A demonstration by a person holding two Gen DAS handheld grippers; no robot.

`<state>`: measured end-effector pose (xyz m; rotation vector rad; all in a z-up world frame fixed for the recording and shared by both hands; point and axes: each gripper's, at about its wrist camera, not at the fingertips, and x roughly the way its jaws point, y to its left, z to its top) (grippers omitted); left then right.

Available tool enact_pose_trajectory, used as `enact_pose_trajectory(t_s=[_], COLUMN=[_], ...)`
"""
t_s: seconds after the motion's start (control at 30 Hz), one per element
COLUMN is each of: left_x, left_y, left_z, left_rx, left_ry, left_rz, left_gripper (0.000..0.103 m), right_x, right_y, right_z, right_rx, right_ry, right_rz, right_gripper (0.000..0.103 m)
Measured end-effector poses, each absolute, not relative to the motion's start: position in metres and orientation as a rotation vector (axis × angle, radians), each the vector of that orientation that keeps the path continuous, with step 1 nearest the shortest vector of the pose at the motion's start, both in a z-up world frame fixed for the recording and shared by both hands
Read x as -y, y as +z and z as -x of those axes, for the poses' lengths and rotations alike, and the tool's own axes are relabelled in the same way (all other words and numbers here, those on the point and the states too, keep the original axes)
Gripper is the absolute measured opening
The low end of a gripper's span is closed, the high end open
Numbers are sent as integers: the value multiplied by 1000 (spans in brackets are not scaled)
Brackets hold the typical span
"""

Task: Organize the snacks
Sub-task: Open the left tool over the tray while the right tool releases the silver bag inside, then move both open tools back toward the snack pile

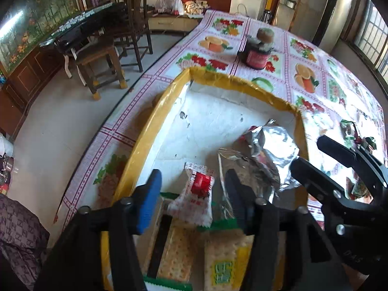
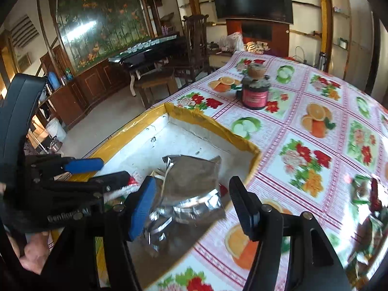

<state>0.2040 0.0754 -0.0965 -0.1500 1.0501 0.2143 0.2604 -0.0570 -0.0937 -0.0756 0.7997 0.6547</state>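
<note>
Hand-held gripper [image 1: 191, 194] hovers over yellow-rimmed box [image 1: 155, 121] on fruit-print tablecloth [image 1: 303, 55].

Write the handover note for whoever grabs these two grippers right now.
Left gripper: open, empty, over the yellow-rimmed box, above a red-and-white candy packet.
Right gripper: open, empty, at the box's right edge over the silver foil bag.
Done: foil bag, candy packet and cracker packs lie in the box.
Left: green-wrapped snacks on the tablecloth, right of the box, need boxing. The dark jar stands beyond the box.
</note>
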Motion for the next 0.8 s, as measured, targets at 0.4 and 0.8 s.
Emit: enact_pose_trajectory(t_s=[0.4,0.8], left_x=[-31,42], left_y=[-90,-81], left_z=[-185,-173], left_rx=[-1040,-1008], left_ry=[143,32], left_rz=[123,28], left_gripper=[65,73], right_x=[153,263], right_y=[-94,-115], right_z=[-227,-187], right_rx=[-808,-837], right_ry=[535,356], right_rz=[-65,-191], right_gripper=[63,64])
